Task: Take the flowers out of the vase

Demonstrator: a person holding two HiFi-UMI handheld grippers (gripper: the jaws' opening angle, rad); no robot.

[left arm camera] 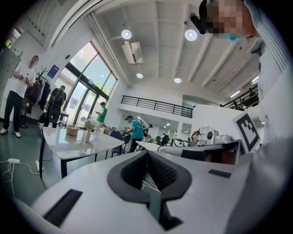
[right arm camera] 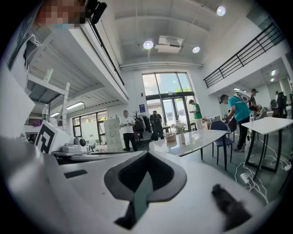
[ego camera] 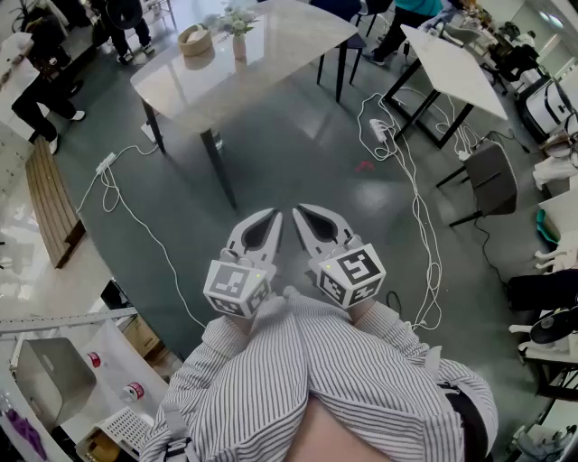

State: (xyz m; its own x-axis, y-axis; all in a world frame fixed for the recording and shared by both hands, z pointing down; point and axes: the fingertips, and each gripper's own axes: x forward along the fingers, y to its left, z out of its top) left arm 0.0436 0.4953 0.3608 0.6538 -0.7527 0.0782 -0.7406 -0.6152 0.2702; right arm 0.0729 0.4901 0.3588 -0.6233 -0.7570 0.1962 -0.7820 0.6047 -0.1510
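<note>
A small pale vase (ego camera: 239, 45) with light flowers (ego camera: 237, 20) stands on the far white table (ego camera: 271, 63), next to a round woven basket (ego camera: 194, 41). Both grippers are held close to my chest, far from that table. My left gripper (ego camera: 274, 215) and right gripper (ego camera: 298, 211) are shut side by side with nothing in them. The left gripper view shows the shut left gripper (left arm camera: 147, 153), with the vase (left arm camera: 87, 136) and flowers (left arm camera: 89, 124) far off at the left. In the right gripper view the shut right gripper (right arm camera: 146, 153) points toward the vase (right arm camera: 182, 138) on the table (right arm camera: 201, 139).
White cables and a power strip (ego camera: 378, 132) lie on the grey floor between me and the tables. A second white table (ego camera: 452, 68) and a grey chair (ego camera: 493, 177) stand at the right, a wooden bench (ego camera: 50, 194) at the left. Several people stand around the room.
</note>
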